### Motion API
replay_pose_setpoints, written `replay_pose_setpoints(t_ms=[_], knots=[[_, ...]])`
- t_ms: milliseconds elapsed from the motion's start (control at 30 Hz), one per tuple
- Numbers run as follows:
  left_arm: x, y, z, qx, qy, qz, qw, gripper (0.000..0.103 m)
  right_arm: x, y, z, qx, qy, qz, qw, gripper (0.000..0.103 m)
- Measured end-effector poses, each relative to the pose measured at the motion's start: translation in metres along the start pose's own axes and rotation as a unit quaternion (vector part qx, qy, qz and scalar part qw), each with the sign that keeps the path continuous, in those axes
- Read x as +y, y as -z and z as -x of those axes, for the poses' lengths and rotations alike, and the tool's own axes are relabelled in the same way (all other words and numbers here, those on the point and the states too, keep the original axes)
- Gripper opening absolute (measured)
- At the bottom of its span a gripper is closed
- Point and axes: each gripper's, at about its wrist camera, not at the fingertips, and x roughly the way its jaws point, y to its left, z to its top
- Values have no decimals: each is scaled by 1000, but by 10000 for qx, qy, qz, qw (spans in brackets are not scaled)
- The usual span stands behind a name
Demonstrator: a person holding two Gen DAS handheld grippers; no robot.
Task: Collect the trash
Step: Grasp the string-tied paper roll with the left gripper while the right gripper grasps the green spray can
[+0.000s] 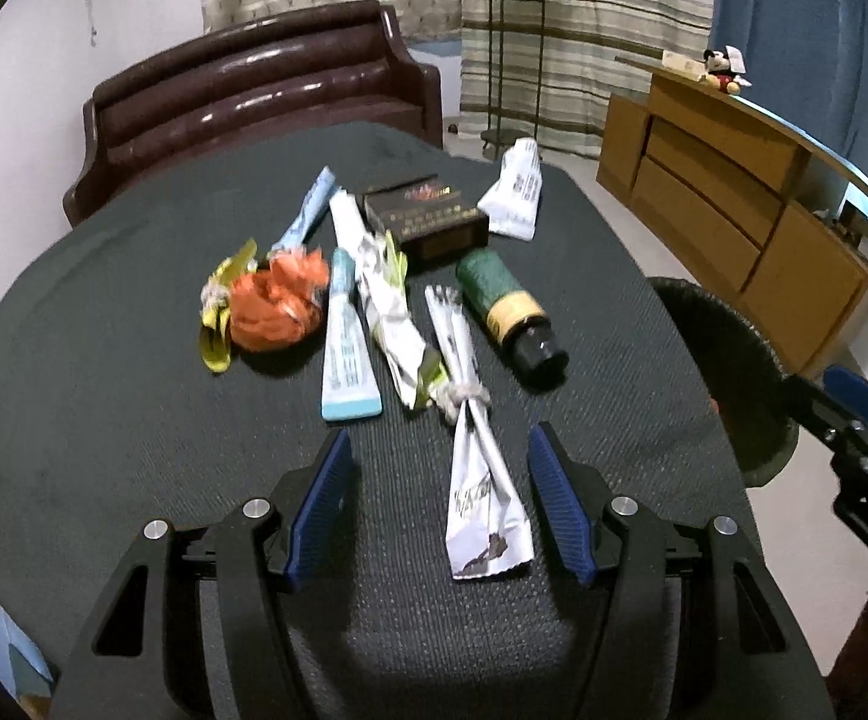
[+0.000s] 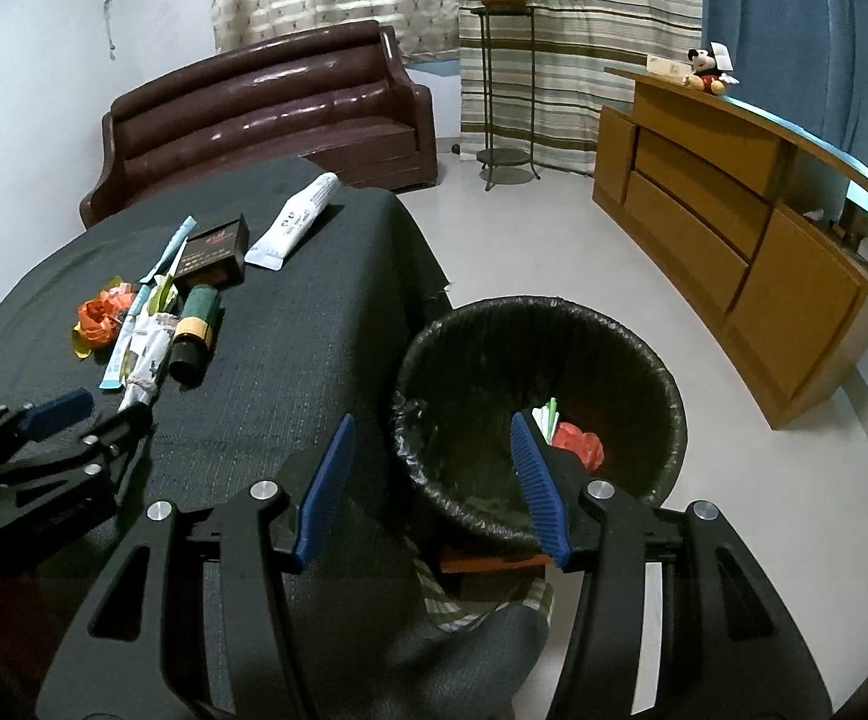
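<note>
Right gripper (image 2: 434,480): jaws apart, empty, above the bin's near rim.
Bin (image 2: 667,396): black-lined, beside the table (image 2: 314,324), holding red scrap (image 2: 583,444).
Left gripper (image 2: 83,414): near the trash pile.

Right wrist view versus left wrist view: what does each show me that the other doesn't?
Only the right wrist view looks into the trash bin: red wrapper and some pale scraps already inside.

Only the left wrist view shows the knotted white wrapper lying between the open left gripper fingers, untouched.

Both show the orange crumpled bag, green-labelled bottle, dark box and white tube on the table.
</note>
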Motion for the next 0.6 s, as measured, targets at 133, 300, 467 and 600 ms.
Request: replay_pose_setpoints(t_ms=[133, 300, 467, 600], knots=[[-3, 5, 0, 15, 19, -75, 10000, 47, 1, 3, 1, 4, -24, -35, 10000, 53], [-9, 6, 3, -33, 117, -199, 9997, 20, 0, 3, 1, 8, -31, -35, 10000, 53], [-13, 5, 12, -174, 267, -276, 9991, 20, 1, 3, 0, 12, -35, -10, 10000, 53], [-10, -1, 24, -420, 264, -315, 9983, 20, 5, 2, -1, 9, -53, 20, 10000, 53]])
